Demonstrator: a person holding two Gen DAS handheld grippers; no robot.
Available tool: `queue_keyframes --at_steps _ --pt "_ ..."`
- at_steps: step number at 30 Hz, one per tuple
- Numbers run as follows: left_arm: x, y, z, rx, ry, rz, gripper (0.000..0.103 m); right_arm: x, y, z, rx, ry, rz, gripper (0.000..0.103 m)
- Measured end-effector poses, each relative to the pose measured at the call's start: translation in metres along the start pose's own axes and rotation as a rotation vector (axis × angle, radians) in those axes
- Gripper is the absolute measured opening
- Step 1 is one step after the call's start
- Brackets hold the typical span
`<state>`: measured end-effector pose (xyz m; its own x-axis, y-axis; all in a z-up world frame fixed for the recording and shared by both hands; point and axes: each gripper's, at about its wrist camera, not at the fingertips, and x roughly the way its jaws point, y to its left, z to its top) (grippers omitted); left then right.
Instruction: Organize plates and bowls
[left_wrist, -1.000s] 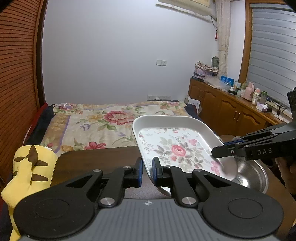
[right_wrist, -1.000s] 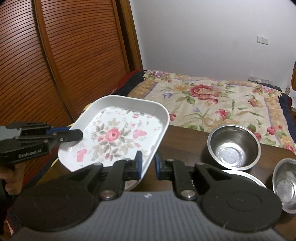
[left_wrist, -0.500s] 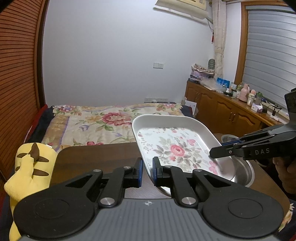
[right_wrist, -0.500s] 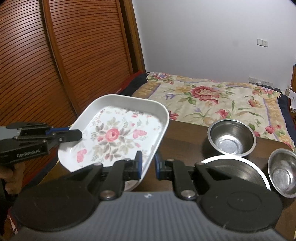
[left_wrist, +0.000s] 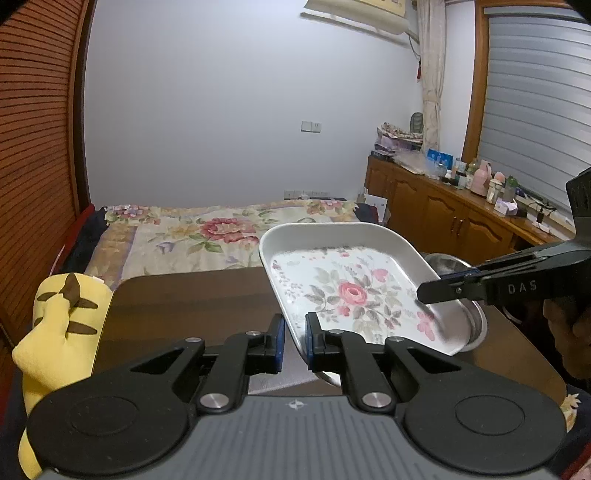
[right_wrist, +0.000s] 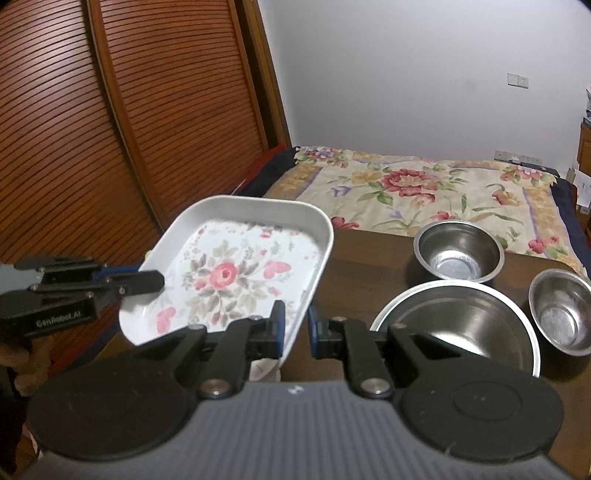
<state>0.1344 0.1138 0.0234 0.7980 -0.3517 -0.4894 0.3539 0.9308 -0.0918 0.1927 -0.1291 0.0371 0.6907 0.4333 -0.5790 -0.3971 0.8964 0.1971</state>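
Tray: a white rectangular tray (left_wrist: 343, 291) with a rose print is held up off the worktop, tilted, carried between both grippers.
Left gripper: the left gripper (left_wrist: 293, 341) is clamped on the tray's near-left rim, jaws pinched tight onto the thin edge, as seen in the left wrist view.
Right gripper: the right gripper (right_wrist: 295, 332) is clamped on the opposite rim, jaws likewise squeezed onto the edge; from the left wrist view it is seen coming in from the right (left_wrist: 424, 293), gripped by a hand (left_wrist: 565, 325).
Big bowl: a large steel bowl (right_wrist: 461, 328) is sat on the worktop just right of the tray, partly tucked under the tray's corner in the left wrist view.
Small bowls: one steel bowl (right_wrist: 458, 251) is sat behind the big one, another (right_wrist: 561, 317) at its right, both upright and empty.
Worktop: dark brown wood (left_wrist: 184, 302), mostly bare on the left half.
Plush: a yellow plush toy (left_wrist: 55, 325) is leaned at the worktop's left edge.
Bed: a floral bedspread (right_wrist: 424, 192) is spread right behind the worktop.
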Motion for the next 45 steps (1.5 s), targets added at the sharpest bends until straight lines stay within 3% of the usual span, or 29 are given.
queue_keyframes --at_steps 17,38,45 --pt "-0.013 -0.004 -0.010 -0.003 0.026 -0.005 0.012 -0.006 0.002 -0.021 0.047 0.008 0.042 0.015" --pt "-0.009 0.016 -0.069 -0.049 0.120 0.028 0.012 0.019 0.028 -0.065 0.033 0.081 0.060 0.015" --pt "-0.003 0.012 -0.081 -0.009 0.137 0.074 0.012 0.027 0.033 -0.077 0.020 0.088 0.046 0.015"
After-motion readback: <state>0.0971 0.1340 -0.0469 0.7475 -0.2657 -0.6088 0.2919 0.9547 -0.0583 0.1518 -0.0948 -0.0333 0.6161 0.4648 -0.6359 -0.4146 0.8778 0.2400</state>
